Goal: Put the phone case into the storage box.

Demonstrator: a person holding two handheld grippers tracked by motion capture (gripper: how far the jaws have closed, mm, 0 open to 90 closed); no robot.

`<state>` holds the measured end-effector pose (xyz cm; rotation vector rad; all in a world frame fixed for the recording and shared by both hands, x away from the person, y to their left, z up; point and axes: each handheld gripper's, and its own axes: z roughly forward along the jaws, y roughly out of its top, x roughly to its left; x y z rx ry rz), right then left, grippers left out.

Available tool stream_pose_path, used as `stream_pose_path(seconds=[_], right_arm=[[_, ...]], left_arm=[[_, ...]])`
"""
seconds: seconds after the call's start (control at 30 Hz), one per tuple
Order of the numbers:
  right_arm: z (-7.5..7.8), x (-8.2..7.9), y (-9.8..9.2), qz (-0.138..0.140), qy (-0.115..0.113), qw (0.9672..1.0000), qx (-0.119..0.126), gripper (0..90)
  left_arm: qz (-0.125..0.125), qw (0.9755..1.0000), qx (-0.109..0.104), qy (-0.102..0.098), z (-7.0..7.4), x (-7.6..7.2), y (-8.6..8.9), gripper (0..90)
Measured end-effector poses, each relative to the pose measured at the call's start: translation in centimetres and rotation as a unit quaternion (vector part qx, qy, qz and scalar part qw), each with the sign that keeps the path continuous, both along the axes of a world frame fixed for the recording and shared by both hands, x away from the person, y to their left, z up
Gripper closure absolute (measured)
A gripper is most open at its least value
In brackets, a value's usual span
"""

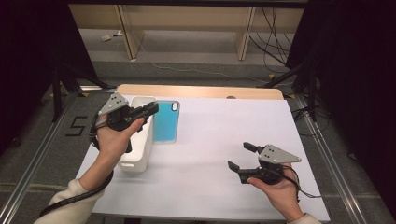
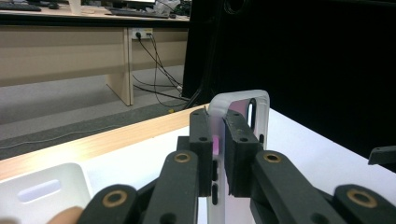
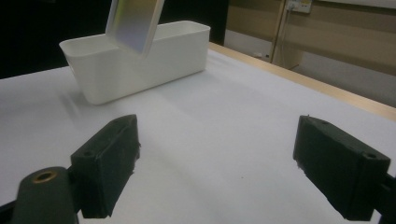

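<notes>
A phone case, translucent with a blue face and a camera cut-out at its upper end, is seen left of centre in the high view, just right of the white bin. It is held clear of the surface: in the right gripper view it hangs tilted at the top of the frame, above the bin's rim. It is pinched by one long edge in the left tool, whose jaws are closed on the thin wall in the left gripper view; an edge grip is judged to suit a flat shell like this. The bin below may be its destination, though this cannot be told. The right tool, at the lower right of the high view, is held wide open and empty, apparently in reserve.
</notes>
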<state>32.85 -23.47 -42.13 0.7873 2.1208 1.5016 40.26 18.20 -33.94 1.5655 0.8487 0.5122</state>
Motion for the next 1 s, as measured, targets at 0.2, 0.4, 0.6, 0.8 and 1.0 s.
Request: stream_pose_path(seconds=[0.2,0.4,0.6,0.8,1.0], right_arm=[[-0.1,0.0,-0.1,-0.001,-0.005,1.0000,0.000,16.2],[-0.1,0.0,-0.4,-0.007,-0.005,1.0000,0.002,15.9],[-0.2,-0.1,-0.6,-0.013,0.002,0.9999,0.007,16.1],[-0.2,-0.3,-0.6,-0.011,0.010,0.9999,0.003,16.2],[-0.3,-0.4,-0.7,-0.015,0.012,0.9998,0.003,16.3]], left_arm=[[0.007,1.0000,0.000,-0.007,0.1,0.3,0.8,82.6],[0.012,0.9998,0.003,-0.015,0.4,0.6,1.7,82.7],[0.017,0.9995,0.010,-0.025,0.7,1.0,2.8,82.7],[0.023,0.9995,0.001,-0.020,0.5,1.3,3.7,82.6],[0.032,0.9993,-0.002,-0.016,0.5,1.6,4.4,82.6]])
